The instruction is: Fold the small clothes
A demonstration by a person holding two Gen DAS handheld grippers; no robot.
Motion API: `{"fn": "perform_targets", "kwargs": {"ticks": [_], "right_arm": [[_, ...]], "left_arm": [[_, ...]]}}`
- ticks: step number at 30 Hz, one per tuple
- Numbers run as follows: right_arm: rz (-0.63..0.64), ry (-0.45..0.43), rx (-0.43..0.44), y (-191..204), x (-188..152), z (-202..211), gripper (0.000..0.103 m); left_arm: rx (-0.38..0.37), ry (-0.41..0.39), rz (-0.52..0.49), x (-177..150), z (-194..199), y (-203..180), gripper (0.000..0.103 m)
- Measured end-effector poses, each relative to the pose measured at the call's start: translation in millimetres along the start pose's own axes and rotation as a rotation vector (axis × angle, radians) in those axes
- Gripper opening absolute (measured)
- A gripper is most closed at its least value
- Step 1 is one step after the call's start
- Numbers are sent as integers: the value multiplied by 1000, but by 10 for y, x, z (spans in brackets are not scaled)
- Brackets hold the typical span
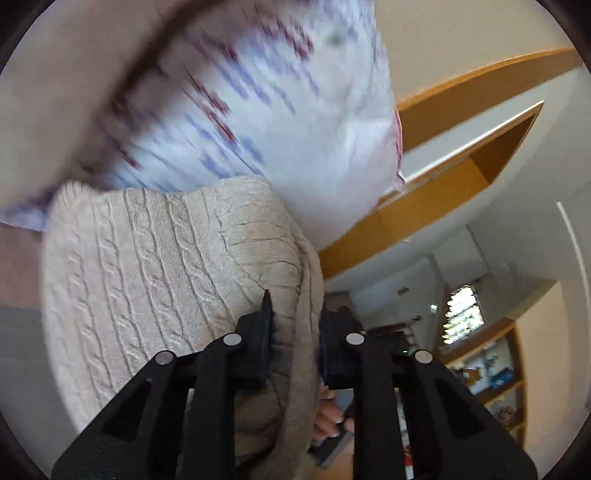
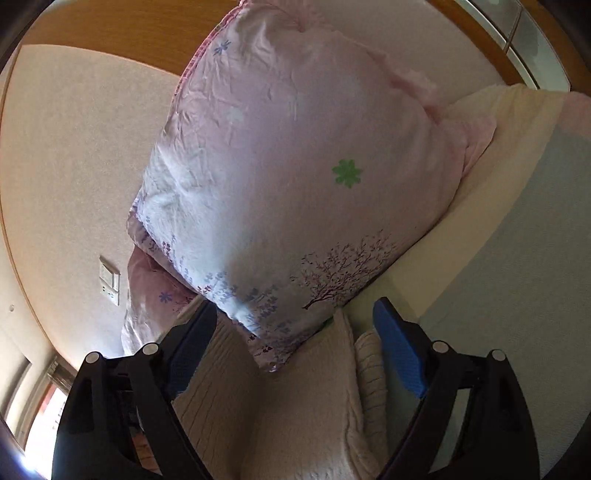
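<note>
The sweater is pinched in the left gripper; the right gripper is spread wide around it. Edges should be matched before release.

Bedroom, both views tilted. Right wrist view: large pink floral pillow fills centre frame, resting on a pale bed surface at right. Cream textured wall at left carries a white switch plate; wooden headboard along upper left. Bright window at lower left. Left wrist view: orange-brown wood trim at upper right, shelving with blurred items at lower right, daylight behind.
</note>
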State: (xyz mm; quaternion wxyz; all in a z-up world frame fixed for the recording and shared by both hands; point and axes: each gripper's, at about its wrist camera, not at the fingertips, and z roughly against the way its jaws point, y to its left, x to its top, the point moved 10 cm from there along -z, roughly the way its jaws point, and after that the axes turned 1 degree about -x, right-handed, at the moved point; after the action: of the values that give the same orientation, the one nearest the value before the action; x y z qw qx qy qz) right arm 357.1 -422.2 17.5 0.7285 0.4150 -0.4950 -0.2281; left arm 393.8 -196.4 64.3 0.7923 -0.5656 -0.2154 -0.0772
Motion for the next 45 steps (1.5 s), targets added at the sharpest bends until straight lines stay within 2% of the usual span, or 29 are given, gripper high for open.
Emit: {"fn": "perform_targets", "kwargs": {"ticks": [2,3,4,6,7,8,10,12,13,15,16,17,18,19,20,21,23,26,27,30,32,34,35,36,39,41,42,44,45], "right_arm": [[15,-6,-50,-99,66,45,89],[7,-2,-57,-138,98,77,89],[-14,11,-42,-158,127,117,89],[-37,56,15,-130,154,178,98],[-33,89,27,-111,141,172,101],[-17,157,22,-96,88,115,102],[6,320,-27,-142,-93,-83,102],[5,487,-135,-307,-331,-311,98],[1,546,-167,-377,-437,-388,95],[-14,632,-188,-470,-625,-524,83],[-19,662,-184,-483,-704,-591,82],[-11,649,-168,-460,-709,-621,79],[-5,655,-166,-455,-738,-641,64],[-15,678,-165,-464,-800,-660,56],[-31,693,-149,-460,-865,-689,51],[-35,682,-125,-448,-895,-696,44],[-52,651,-79,-389,-911,-669,40],[-47,623,-11,-125,-964,-622,37],[-28,632,21,32,-1020,-603,36],[64,682,99,491,-1331,-618,35],[120,713,119,679,-1582,-720,35],[205,757,47,652,-1901,-941,39],[236,774,-25,562,-2004,-1024,45],[236,764,-79,484,-2035,-1066,52],[157,638,-49,495,-1756,-911,52],[156,555,-48,509,-1530,-834,52],[135,547,-40,519,-1476,-834,52],[113,601,-45,538,-1548,-949,51],[129,643,-50,546,-1664,-1029,28]], "left_arm": [[-107,69,115,-81,-409,-22,45],[-124,67,140,-101,-460,-26,49],[-118,44,126,-98,-408,-30,60],[-22,-35,42,-59,-113,25,76],[63,-67,0,-40,77,116,85],[173,-96,-34,-41,298,262,87],[369,-86,-58,-103,573,599,87],[478,-45,-19,-240,738,962,87],[491,-11,15,-345,744,1112,87],[492,48,71,-500,685,1323,87],[484,72,90,-588,616,1381,87],[472,91,96,-656,556,1417,86],[471,75,71,-671,499,1410,88],[467,51,36,-643,471,1364,88],[435,49,19,-645,393,1318,83],[408,46,29,-659,324,1301,76],[418,29,29,-642,284,1339,47],[336,52,-8,-683,511,1196,36],[330,57,-39,-637,534,1047,36],[385,29,-181,-664,1098,814,36],[483,6,-239,-632,1409,865,43],[646,12,-311,-572,1513,1085,50],[734,24,-314,-563,1583,1234,50],[781,19,-310,-568,1663,1319,50],[747,-98,-350,-573,1900,1090,56],[708,-157,-381,-605,1988,870,70],[669,-171,-390,-655,1970,750,71],[605,-149,-401,-771,1806,617,76],[586,-120,-409,-833,1678,593,76]]}}
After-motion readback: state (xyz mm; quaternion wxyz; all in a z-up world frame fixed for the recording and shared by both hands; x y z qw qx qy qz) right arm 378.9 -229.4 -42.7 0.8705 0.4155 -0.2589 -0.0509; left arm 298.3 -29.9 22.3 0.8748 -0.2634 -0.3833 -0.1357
